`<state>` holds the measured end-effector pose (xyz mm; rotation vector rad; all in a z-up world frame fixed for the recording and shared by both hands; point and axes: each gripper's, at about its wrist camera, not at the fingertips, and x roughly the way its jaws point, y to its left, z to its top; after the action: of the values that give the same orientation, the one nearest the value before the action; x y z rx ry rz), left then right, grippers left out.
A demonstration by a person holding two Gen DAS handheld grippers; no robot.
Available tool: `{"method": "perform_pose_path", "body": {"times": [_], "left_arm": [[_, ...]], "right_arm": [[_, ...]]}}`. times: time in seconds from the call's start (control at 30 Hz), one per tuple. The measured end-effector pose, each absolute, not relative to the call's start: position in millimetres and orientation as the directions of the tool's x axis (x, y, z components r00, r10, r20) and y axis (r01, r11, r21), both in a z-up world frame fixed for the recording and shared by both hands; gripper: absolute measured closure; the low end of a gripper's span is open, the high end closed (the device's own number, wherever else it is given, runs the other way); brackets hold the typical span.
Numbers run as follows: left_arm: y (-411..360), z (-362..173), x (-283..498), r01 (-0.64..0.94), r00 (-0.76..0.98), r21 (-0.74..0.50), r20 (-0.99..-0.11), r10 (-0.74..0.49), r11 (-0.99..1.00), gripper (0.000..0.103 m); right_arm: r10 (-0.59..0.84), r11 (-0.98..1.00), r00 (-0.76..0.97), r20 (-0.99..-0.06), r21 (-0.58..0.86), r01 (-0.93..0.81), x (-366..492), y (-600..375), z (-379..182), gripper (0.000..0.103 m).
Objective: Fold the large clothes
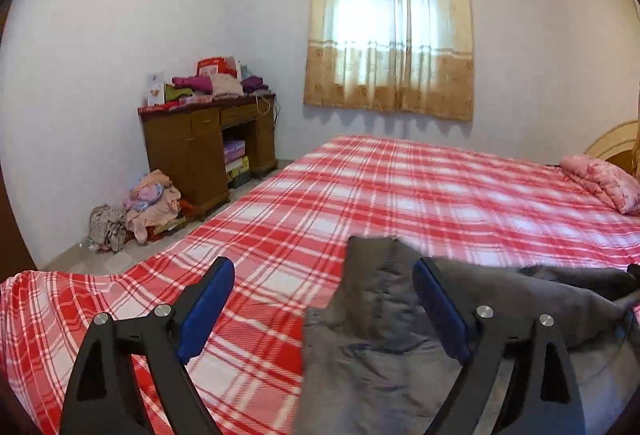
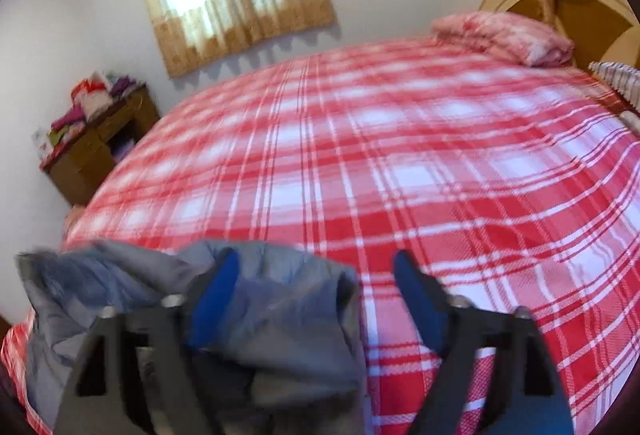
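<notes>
Left gripper (image 1: 324, 295) low over a bed (image 1: 400, 195) spread with a red-and-white plaid sheet (image 1: 280, 235), jaws wide apart, blue pads (image 1: 206, 311) bare. Grey garment (image 1: 380, 335) crumpled on the sheet between the fingers and off to the right, touching neither pad. Pink pillow (image 1: 604, 187) at far right. Beyond: wooden desk (image 1: 200, 151) stacked with folded clothes (image 1: 216, 85), clothes heap (image 1: 144, 211) on the floor, curtained window (image 1: 390, 35).
</notes>
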<state>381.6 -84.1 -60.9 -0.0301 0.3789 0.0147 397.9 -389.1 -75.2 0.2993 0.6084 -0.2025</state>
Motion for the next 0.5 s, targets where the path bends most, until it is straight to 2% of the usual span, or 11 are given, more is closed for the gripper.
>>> {"method": "perform_pose_path", "body": {"times": [0.03, 0.1, 0.23, 0.3, 0.37, 0.43, 0.5], "left_arm": [[-93.0, -59.7, 382.5, -0.003, 0.932, -0.017, -0.363, -0.003, 1.000, 0.012], [-119.0, -60.9, 387.5, 0.027, 0.938, 0.047, -0.347, -0.009, 0.999, 0.012], [-164.8, -70.2, 410.9, 0.084, 0.938, 0.168, -0.347, -0.021, 0.982, 0.012], [-184.2, -79.3, 424.5, 0.106, 0.932, 0.216, -0.361, -0.022, 0.971, 0.012], [-196.8, -92.8, 434.8, 0.073, 0.935, 0.268, -0.354, 0.028, 0.961, 0.012], [-200.1, -109.4, 452.6, 0.044, 0.916, 0.293, -0.393, 0.079, 0.955, 0.012], [-193.0, -125.0, 472.4, 0.005, 0.878, 0.260, -0.464, 0.120, 0.966, 0.012]], "right_arm": [[-0.109, 0.942, 0.802, -0.587, 0.196, 0.272, 398.7, -381.9, -71.5, 0.020], [-0.103, 0.961, 0.804, -0.585, 0.149, 0.231, 401.3, -356.2, -64.3, 0.033], [-0.037, 0.995, 0.795, -0.606, 0.051, 0.085, 426.7, -291.7, -67.2, 0.042], [-0.011, 0.999, 0.787, -0.617, 0.024, 0.033, 439.2, -268.6, -75.4, 0.042], [0.005, 1.000, 0.783, -0.622, 0.000, -0.007, 449.2, -253.6, -84.9, 0.043], [0.017, 1.000, 0.806, -0.591, 0.012, -0.012, 448.4, -250.7, -87.5, 0.044], [0.016, 0.999, 0.832, -0.554, 0.045, 0.011, 440.1, -253.0, -82.5, 0.029]]}}
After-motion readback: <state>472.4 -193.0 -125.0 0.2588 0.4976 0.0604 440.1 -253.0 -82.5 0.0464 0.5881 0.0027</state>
